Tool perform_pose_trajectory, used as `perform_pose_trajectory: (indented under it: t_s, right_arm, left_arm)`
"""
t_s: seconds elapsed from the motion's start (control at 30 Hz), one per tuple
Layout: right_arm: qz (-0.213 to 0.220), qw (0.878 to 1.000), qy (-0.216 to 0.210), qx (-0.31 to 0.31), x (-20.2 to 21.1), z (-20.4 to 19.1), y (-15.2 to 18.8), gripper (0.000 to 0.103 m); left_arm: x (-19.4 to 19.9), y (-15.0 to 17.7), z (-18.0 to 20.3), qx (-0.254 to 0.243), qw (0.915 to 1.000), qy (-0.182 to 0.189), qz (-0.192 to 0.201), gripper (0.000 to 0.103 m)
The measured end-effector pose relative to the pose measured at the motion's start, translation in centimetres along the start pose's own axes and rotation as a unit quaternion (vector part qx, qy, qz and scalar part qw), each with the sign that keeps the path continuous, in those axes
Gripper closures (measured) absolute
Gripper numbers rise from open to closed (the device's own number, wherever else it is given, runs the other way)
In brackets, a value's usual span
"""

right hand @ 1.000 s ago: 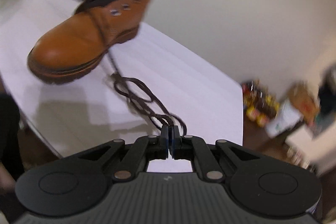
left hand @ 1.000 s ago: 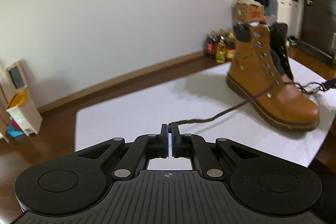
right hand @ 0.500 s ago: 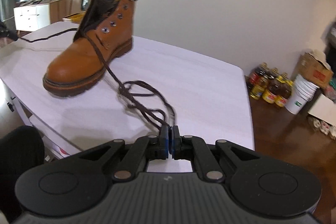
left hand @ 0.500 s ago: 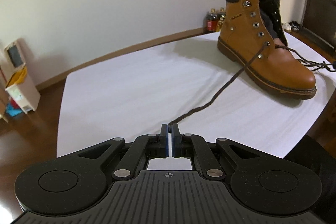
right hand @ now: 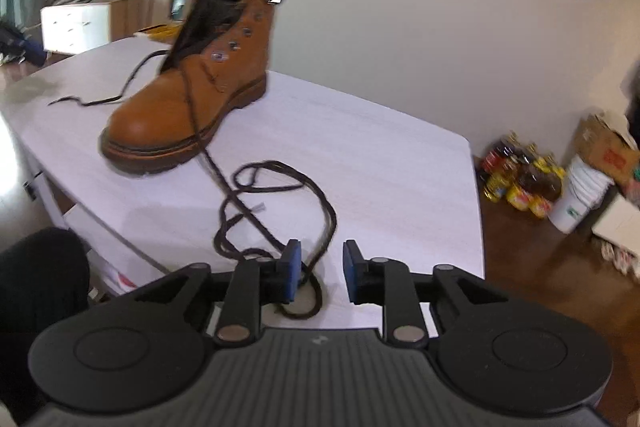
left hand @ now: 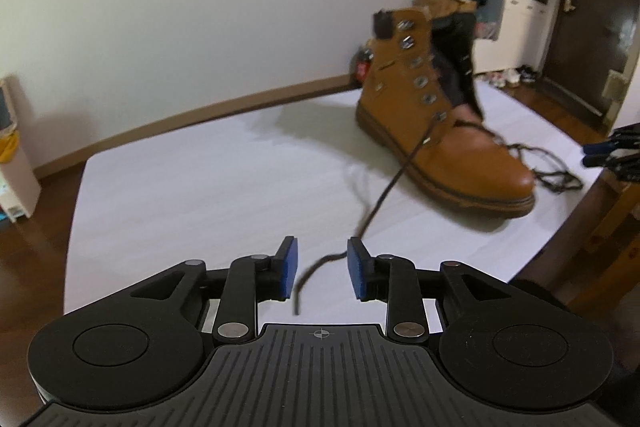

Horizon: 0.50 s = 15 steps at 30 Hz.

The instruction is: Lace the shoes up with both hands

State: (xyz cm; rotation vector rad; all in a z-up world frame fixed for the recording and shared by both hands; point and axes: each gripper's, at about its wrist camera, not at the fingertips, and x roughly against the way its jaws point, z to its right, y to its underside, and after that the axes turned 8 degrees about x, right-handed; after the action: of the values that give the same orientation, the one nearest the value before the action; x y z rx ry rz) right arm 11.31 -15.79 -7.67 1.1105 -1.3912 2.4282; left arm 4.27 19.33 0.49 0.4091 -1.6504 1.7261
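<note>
A tan high-top boot (left hand: 448, 131) (right hand: 192, 107) stands on the white table (left hand: 208, 187) (right hand: 380, 163), its tongue open. One end of its dark brown lace (left hand: 384, 191) runs from a low eyelet toward my left gripper (left hand: 322, 269). Those jaws are opening, and the lace tip hangs loose between the blue pads, gripped by neither. The other lace end (right hand: 276, 211) lies in loose loops on the table before my right gripper (right hand: 320, 271). Its jaws are opening too, with a loop lying under and between the pads, untouched. The right gripper (left hand: 600, 155) shows at the left wrist view's right edge.
Bottles (right hand: 520, 183), a white bucket (right hand: 580, 199) and cardboard boxes (right hand: 608, 147) stand on the wooden floor beyond the table's far corner. A white cabinet (right hand: 80, 23) and a dark door (left hand: 596, 19) lie farther off. A small white bin (left hand: 12, 163) sits by the wall.
Both grippers were shut on the lace ends; now both have parted and the lace ends have dropped slack. The left lace, taut before, sags onto the table.
</note>
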Motion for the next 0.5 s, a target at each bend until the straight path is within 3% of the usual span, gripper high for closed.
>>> perform_pose_trajectory:
  t_s: [0.2,0.5]
  right_arm:
    - [-0.007,0.991,-0.061,0.122,-0.8,-2.5,-0.7,0.079]
    - [-0.044,0.971,-0.076,0.222,-3.2,-2.5,-1.3,0.082]
  left_arm:
    - [-1.0,-1.0,2.6,-0.023,0.9993,0.028,0.003,0.072]
    - [-3.6,-1.7,6.6,-0.046,0.9958,0.079,-0.002,0.071]
